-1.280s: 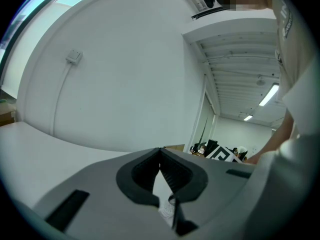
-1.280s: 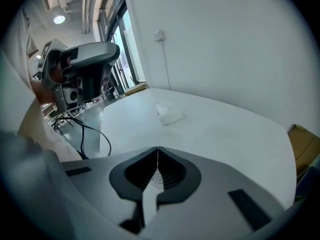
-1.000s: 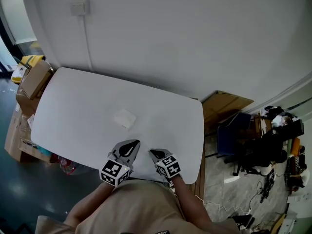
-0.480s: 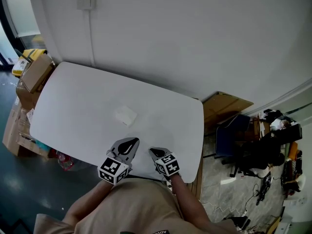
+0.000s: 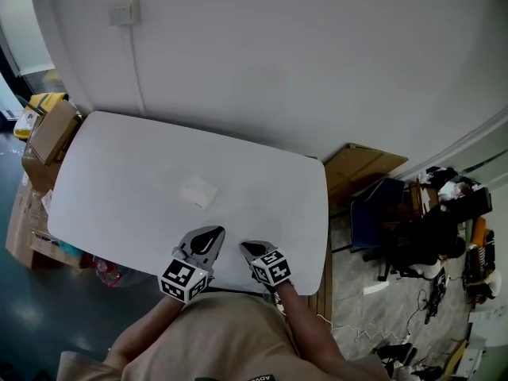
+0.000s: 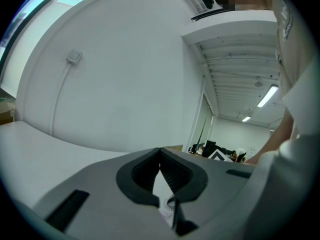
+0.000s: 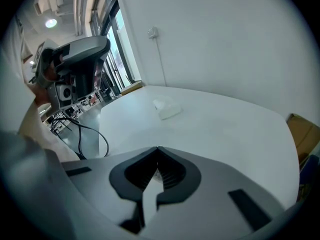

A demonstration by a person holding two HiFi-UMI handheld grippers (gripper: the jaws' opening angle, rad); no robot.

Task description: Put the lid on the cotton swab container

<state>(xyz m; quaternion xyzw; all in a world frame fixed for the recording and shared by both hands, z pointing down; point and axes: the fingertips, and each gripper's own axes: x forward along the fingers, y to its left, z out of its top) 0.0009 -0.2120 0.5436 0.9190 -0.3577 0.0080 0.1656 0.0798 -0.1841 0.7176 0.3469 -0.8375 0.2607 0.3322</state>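
A small pale translucent cotton swab container [image 5: 199, 190] lies near the middle of the white table [image 5: 119, 173]. In the right gripper view the container [image 7: 169, 112] has a smaller pale piece [image 7: 159, 103] touching its far side; I cannot tell whether that is the lid. Both grippers hover at the table's near edge, well short of the container. The left gripper [image 5: 211, 234] [image 6: 160, 150] is shut with nothing between its jaws. Beside it, the right gripper [image 5: 244, 248] [image 7: 158, 148] is shut and empty too.
A white wall with a switch box [image 5: 123, 10] and a cable rises behind the table. Cardboard boxes [image 5: 49, 133] stand off the left end. A flat carton [image 5: 361, 165], a chair and clutter lie on the floor to the right.
The head view has swung slightly. Both grippers stay shut at the near edge and the container has not moved.
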